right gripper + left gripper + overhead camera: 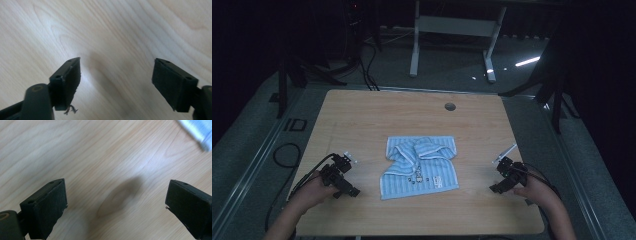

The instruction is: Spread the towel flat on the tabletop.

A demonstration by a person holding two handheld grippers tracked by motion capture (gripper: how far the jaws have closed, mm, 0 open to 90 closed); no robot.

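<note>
A light blue striped garment (422, 166) lies crumpled in the middle of the wooden table (362, 115), its hood folded over at the far side. My left gripper (343, 176) rests near the table's front left, a short way left of the cloth. Its jaws stand wide apart over bare wood, so the left gripper (116, 202) is open, and a corner of the blue cloth (196, 131) shows at the upper right. My right gripper (504, 176) sits at the front right, apart from the cloth. The right gripper (116, 82) is open over bare wood with nothing between its pads.
A round cable hole (450, 106) sits near the table's far edge. Black cables (287, 155) trail off the left side. A white table frame (452, 30) and dark stands are on the floor beyond.
</note>
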